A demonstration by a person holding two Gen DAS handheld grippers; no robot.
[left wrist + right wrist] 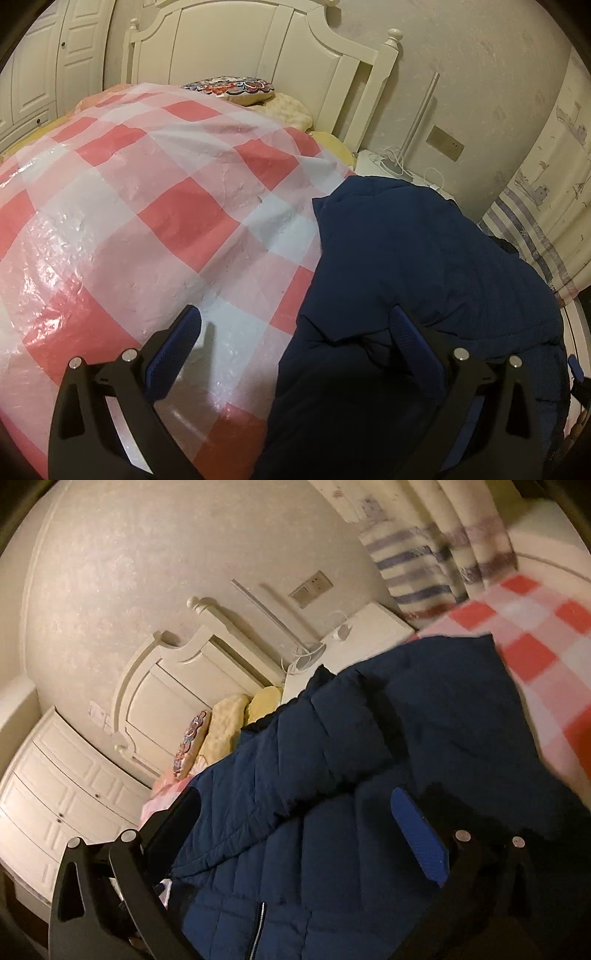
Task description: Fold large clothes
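left gripper (295, 339) and right gripper (295, 819), jaws wide and empty above the navy quilted jacket (351, 775)

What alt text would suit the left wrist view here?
The open left gripper hovers over a navy padded jacket lying on a red-and-white checked plastic sheet covering a bed. Behind stand a cream headboard and a patterned cushion.
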